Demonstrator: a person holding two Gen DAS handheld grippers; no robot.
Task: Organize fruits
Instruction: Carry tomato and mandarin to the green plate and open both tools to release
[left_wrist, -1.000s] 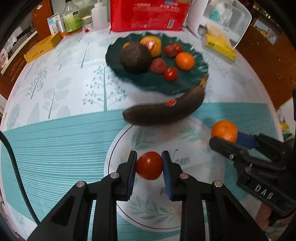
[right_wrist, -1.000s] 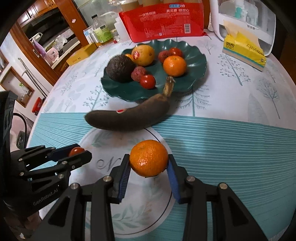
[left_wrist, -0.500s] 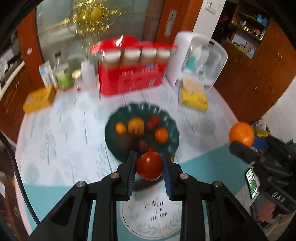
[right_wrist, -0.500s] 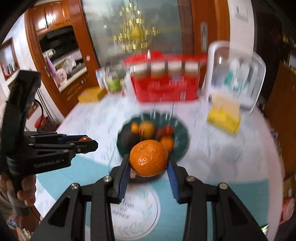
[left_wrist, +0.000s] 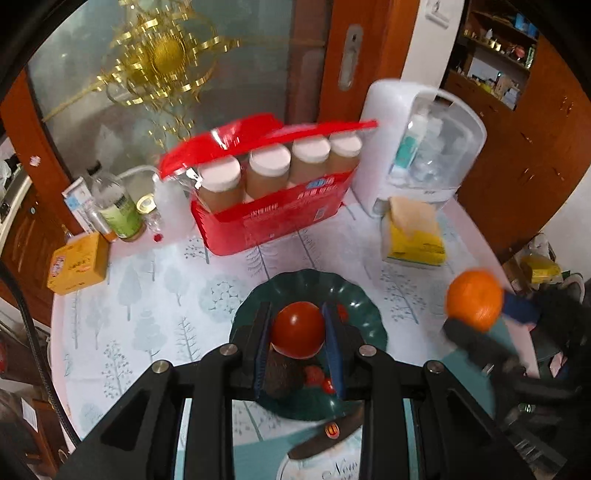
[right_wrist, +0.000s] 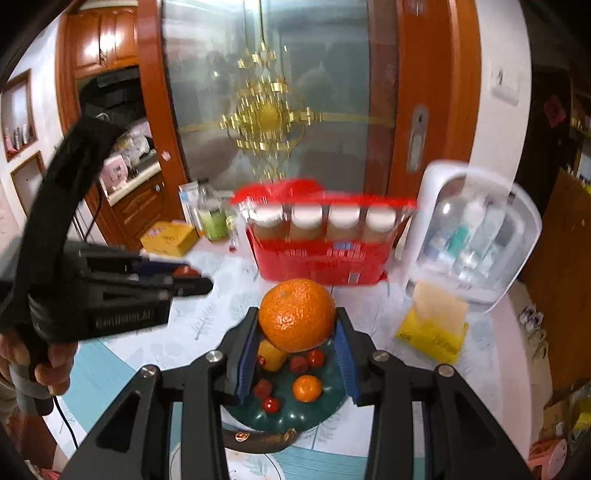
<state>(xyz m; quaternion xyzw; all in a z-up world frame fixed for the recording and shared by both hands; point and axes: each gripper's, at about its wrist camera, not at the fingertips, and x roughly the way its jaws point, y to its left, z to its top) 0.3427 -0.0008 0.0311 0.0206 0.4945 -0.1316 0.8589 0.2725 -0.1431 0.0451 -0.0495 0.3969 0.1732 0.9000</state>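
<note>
My left gripper (left_wrist: 298, 334) is shut on a red tomato (left_wrist: 298, 335) and holds it high above the dark green fruit plate (left_wrist: 362, 310). My right gripper (right_wrist: 296, 321) is shut on an orange (right_wrist: 296, 315), also held high over the green plate (right_wrist: 325, 410). The plate holds a small orange (right_wrist: 307, 388), several small red fruits (right_wrist: 270, 405), a yellow fruit (right_wrist: 271, 355) and a dark avocado (left_wrist: 282, 376). A dark overripe banana (right_wrist: 258, 439) lies against the plate's near rim. Each gripper shows in the other's view, the right (left_wrist: 476, 325) and the left (right_wrist: 184, 280).
A red carton of jars (left_wrist: 273, 192), a white dispenser box (left_wrist: 424, 144), a yellow tissue pack (left_wrist: 413, 236), a yellow box (left_wrist: 79, 264) and bottles (left_wrist: 118, 210) stand at the table's back. A white round placemat (right_wrist: 255, 465) lies near the front edge.
Both grippers have risen far above the table with their fruit and tilted up, so the plate now sits low in both views. The grips have not changed.
</note>
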